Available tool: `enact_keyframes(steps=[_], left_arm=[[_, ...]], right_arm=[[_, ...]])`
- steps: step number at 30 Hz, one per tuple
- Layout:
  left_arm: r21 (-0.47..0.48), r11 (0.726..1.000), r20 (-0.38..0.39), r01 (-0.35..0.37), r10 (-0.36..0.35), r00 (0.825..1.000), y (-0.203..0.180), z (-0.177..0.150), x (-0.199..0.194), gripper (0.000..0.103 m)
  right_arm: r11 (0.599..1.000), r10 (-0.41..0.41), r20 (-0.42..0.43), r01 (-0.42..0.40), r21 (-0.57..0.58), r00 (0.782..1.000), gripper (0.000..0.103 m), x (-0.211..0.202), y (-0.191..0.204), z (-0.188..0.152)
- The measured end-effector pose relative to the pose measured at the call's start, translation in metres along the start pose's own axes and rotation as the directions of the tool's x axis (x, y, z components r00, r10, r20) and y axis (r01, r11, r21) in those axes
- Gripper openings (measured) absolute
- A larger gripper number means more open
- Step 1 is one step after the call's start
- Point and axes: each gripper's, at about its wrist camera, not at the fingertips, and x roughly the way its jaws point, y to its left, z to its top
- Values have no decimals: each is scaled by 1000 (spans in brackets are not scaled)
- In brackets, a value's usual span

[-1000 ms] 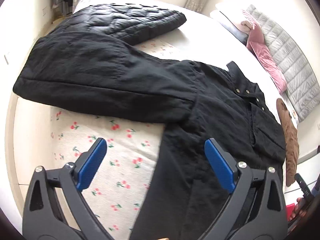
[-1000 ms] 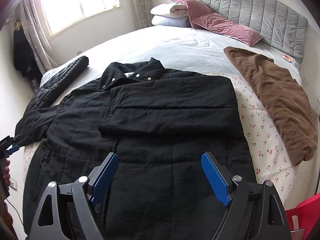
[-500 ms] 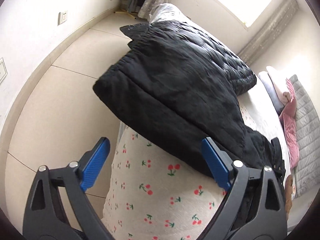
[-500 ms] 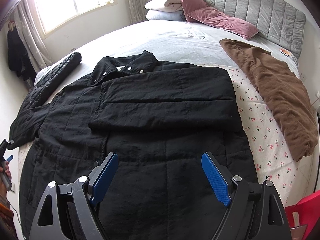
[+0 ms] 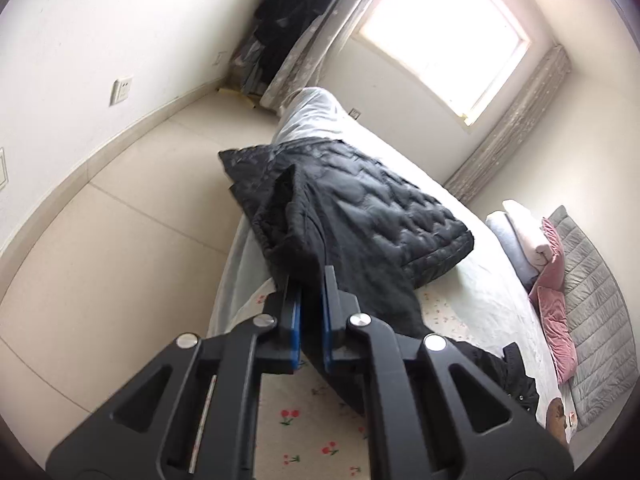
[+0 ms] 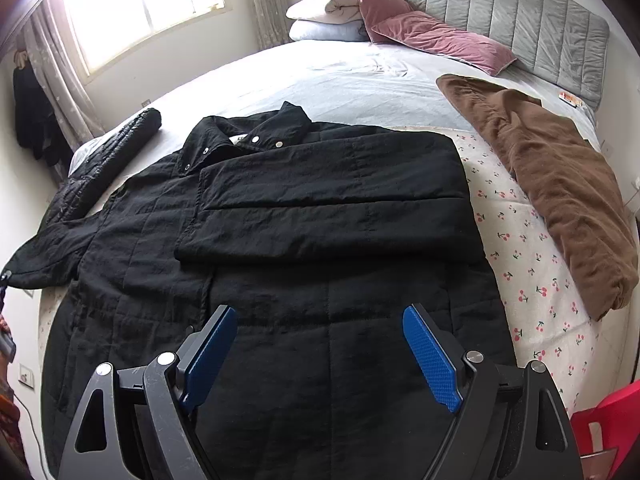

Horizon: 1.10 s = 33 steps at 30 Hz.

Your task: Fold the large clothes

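A large black jacket [image 6: 304, 248] lies spread on the bed, collar toward the headboard. Its right sleeve [image 6: 328, 196] is folded across the chest. Its left sleeve [image 6: 44, 256] reaches the bed's left edge. My left gripper [image 5: 308, 312] is shut on the cuff of that sleeve [image 5: 288, 224], which bunches up above the blue pads. My right gripper [image 6: 316, 344] is open and empty, hovering over the jacket's lower part.
A black quilted jacket [image 5: 384, 216] lies at the bed's left side, also in the right wrist view [image 6: 116, 152]. A brown garment [image 6: 560, 184] lies on the right. Pink and white pillows [image 6: 400, 20] sit by the grey headboard. The floor [image 5: 120, 220] lies beyond the bed edge.
My left gripper swung left to the end of the sleeve and closed on its cuff. The right gripper stayed open, drifting slightly over the jacket.
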Motion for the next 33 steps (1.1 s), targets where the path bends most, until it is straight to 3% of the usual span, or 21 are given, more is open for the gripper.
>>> enact_keyframes(steps=[4,8,14,22,23,24,26,27,28,30,33], left_arm=[[81,985,54,149,-154,987,-63,17,-32,7],[196,934,50,299,-314,948,-140,17,-61,7],[322,826,-51,463,-473,879,-243,-18,-82,7],[345,711,-247,613,-561,790,-334,-101,-77,7],[343,697,-280,629,-564,777,-343,-114,-73,7],[339,674,-320,657,-574,754,-349,-127,-71,8],[327,612,-439,720,-577,689,-362,-154,-64,21],[323,591,-496,739,-559,665,-366,-165,-62,34],[326,584,-528,743,-540,656,-367,-172,-59,45],[344,585,-521,735,-532,668,-358,-173,-60,52],[386,628,-482,675,-486,729,-335,-156,-51,53]], right_arm=[[1000,8,-2,-8,5,1000,86,1,-1,0],[1000,14,-4,-13,8,1000,86,1,-1,0],[1000,22,-10,-22,8,1000,86,2,-1,0],[999,26,-16,-25,28,1000,86,4,-7,-1],[999,27,-17,-27,31,999,86,5,-7,-1],[999,29,-19,-28,32,999,86,6,-9,-1],[999,29,-24,-28,34,999,86,7,-10,-1],[999,28,-26,-27,32,999,86,8,-11,-2],[999,28,-28,-27,30,999,86,8,-12,-3],[999,28,-31,-27,31,999,86,8,-14,-4],[998,36,-35,-34,46,999,86,8,-18,-4]])
